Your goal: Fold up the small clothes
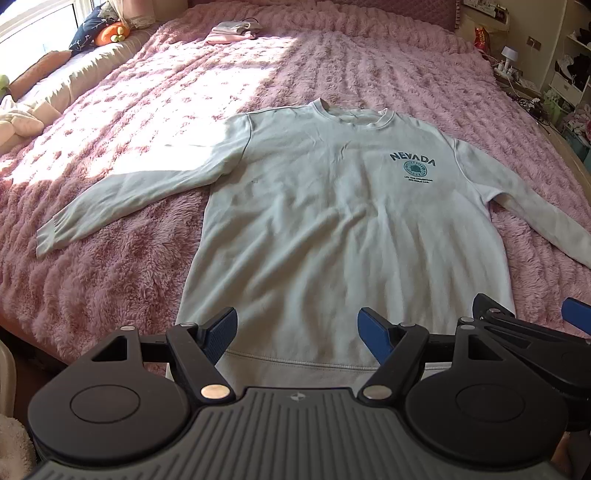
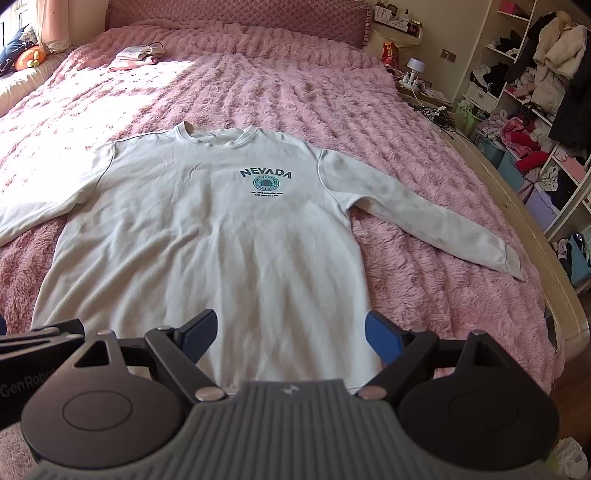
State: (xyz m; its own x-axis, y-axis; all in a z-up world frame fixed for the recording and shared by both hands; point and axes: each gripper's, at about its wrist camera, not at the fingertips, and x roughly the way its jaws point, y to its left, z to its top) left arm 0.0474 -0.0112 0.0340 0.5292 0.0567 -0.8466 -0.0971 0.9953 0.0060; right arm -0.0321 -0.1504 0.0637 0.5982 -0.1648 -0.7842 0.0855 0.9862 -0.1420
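Folding is not yet starting, by my reading: the sweatshirt (image 1: 332, 221) is lying face up and spread flat on the bed (image 1: 295, 66), collar (image 1: 351, 114) pointing away toward the headboard (image 2: 236, 14), both sleeves angling outward, and no crease is showing across it. Both tools are hovering low over the hem (image 1: 295, 360), side by side. The left gripper (image 1: 297, 332) is gaping wide with nothing between its blue pads (image 1: 225, 325), and the right gripper (image 2: 291, 332) is likewise standing released and empty. I am judging the next move to be a reach for a sleeve or for the hem corners: the left sleeve (image 1: 122, 195) is trailing well out over the blanket toward the window side, the right sleeve (image 2: 436, 225) is running toward the bed's wooden edge, so either arm is needing to travel outward and pinch a cuff before drawing it across the chest. The cloth is looking like soft, pale, matte fleece jersey with ribbed neck, cuffs and waistband, lightly rippling down the torso; a dark green print (image 2: 266, 181) is sitting on the chest. Beneath it the blanket is reading as shaggy pink plush in ridged rows, likely clinging a little to the fabric. A small pile (image 1: 232, 31) of pink and grey clothes is resting far off near the headboard.
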